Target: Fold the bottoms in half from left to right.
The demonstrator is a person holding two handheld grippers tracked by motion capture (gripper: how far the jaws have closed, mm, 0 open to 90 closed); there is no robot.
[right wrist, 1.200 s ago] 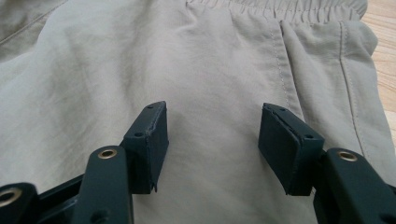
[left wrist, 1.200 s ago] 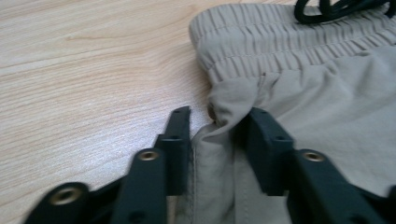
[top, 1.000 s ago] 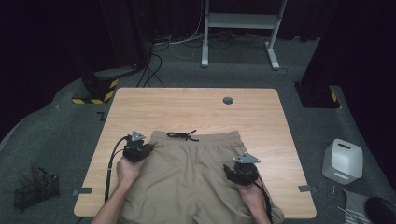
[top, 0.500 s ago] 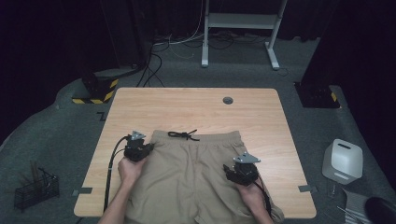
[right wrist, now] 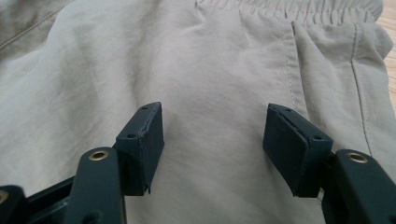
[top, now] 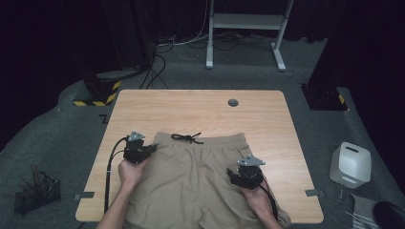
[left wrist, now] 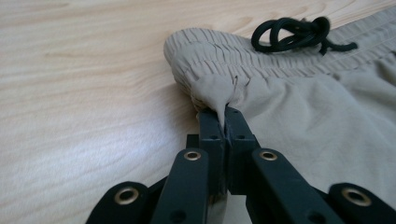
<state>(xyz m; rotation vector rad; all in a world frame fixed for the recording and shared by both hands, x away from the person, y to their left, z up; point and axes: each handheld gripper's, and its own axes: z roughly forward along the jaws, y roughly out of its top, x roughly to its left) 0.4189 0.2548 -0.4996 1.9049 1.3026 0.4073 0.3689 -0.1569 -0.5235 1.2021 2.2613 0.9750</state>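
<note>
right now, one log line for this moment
left claw: shut on shorts | right claw: open over shorts | shorts: flat on table

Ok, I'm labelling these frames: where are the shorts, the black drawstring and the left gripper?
shorts [top: 191,176], high view, front fabric
black drawstring [left wrist: 294,33], left gripper view, knotted loops
left gripper [left wrist: 225,116], left gripper view, tips pinching waistband corner

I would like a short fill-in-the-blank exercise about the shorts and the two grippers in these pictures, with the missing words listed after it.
1. The left gripper is shut on a fold of the ____ shorts near the waistband.
2. The jaws of the right gripper stand ____ above the fabric.
3. The drawstring at the waistband is ____ in colour.
4. The shorts lie on a ____ table.

Missing words: beige; open; black; wooden
</note>
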